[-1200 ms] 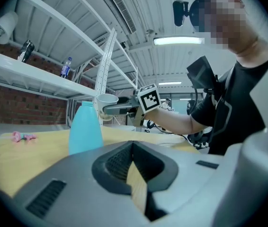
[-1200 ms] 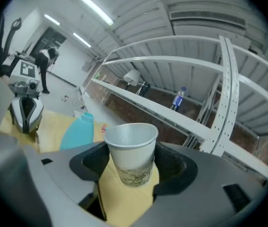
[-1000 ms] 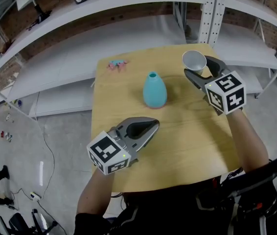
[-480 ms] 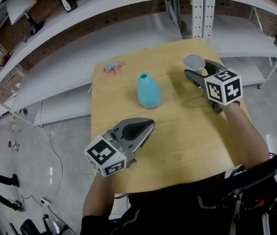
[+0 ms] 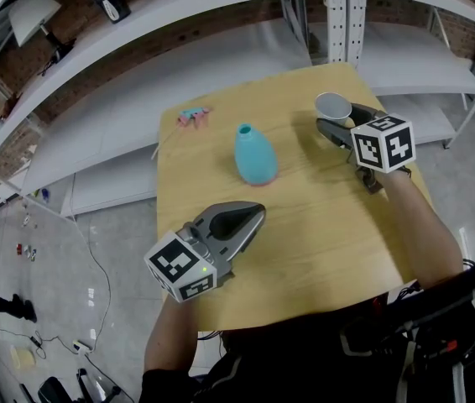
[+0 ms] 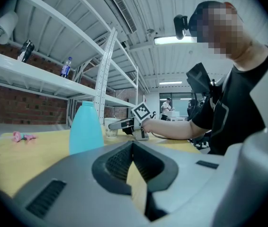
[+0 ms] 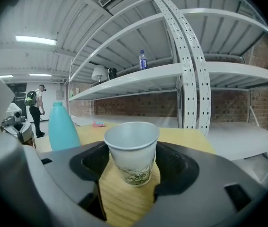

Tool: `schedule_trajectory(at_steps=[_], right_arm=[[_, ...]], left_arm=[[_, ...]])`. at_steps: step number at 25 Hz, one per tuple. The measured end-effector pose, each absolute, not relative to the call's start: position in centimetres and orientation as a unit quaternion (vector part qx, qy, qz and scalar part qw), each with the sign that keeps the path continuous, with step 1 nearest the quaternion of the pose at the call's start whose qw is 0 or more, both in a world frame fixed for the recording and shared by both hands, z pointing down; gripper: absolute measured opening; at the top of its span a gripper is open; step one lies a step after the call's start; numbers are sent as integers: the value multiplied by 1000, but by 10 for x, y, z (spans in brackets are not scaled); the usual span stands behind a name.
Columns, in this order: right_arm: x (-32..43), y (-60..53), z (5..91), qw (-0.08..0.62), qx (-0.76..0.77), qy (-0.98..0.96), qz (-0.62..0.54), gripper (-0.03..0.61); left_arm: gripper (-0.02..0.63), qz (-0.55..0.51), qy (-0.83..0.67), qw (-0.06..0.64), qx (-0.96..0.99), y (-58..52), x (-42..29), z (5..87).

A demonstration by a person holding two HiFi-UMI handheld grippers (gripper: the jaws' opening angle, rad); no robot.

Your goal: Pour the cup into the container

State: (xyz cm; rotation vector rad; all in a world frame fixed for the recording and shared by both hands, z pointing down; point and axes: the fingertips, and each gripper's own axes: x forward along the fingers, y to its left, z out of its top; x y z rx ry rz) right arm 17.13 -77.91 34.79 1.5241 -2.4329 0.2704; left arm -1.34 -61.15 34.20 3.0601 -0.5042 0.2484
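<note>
Right fingers (image 7: 186, 170) around cup (image 7: 133, 155), near table (image 5: 305, 225) edge

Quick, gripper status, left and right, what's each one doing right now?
Left gripper: closed, nothing between its fingers.
Right gripper: closed on the white paper cup, which stands upright.

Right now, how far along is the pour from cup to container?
Done: the right claw grips the paper cup, which stands upright on the table. In hand: only that cup, held apart from the teal container, not over its mouth. Left, as far as shows: the tilt over the container; whether anything was poured already cannot be told. The left claw is shut and empty.
</note>
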Motion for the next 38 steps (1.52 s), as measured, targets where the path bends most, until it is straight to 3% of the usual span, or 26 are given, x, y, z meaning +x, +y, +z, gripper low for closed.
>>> schedule_trajectory(at_steps=[7,29,31,34,35,38], right_arm=[[171,-777,349,133,526,-836,85,331],[181,-676,316,89,544,-830,82,329],[176,-651,307,80,541,-835,65,266],[173,-610,296,60,540,-838,46,48],[170,-595,294,55,535,-842,46,12],[157,-547,292,49,514,-855,50,2]], left_arm=[[2,77,-163,15,983,-611,-13,341],[2,64,-269,0,961,-615,-37,323],[2,35,-275,5,961,-593,-36,306],[2,32,-293,-10,955,-555,-31,298],[2,35,-299,-16,954,-540,-29,297],[2,25,-306,-18,952,-491,-26,292]])
